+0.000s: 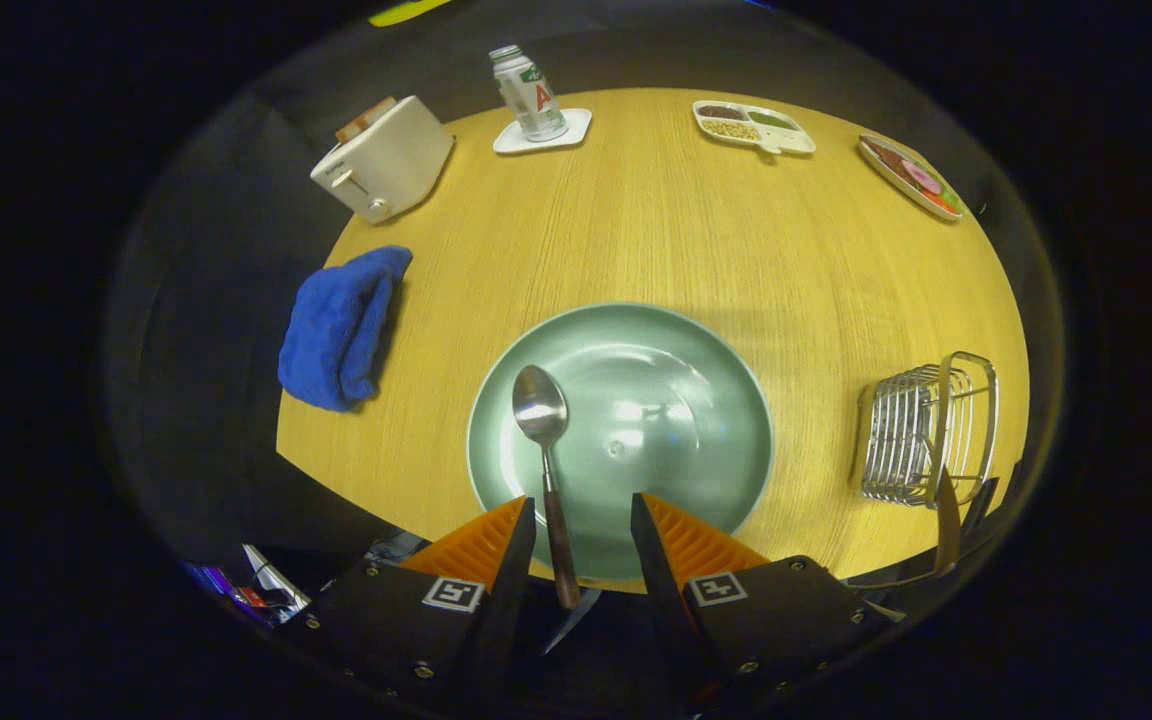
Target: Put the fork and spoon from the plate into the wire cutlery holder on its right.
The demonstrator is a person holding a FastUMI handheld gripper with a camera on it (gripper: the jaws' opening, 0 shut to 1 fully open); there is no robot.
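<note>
A pale green plate (696,400) sits on the round wooden table just ahead of my fingers. On its left half lies a metal spoon (540,410), bowl up and pointing away, with its dark handle running back between my fingers, close to the left one. My gripper (584,505) is open, hovering over the plate's near rim, and the fingers do not press on the handle. To the right of the plate stands the wire cutlery holder (921,435). A brown-handled utensil (948,525) leans out of its near side; its head is hidden.
A blue cloth (341,325) lies left of the plate. At the far side stand a white toaster (384,160), a can on a white coaster (528,92), a divided snack tray (754,127) and a dish of food (911,175). The table's near edge curves under my fingers.
</note>
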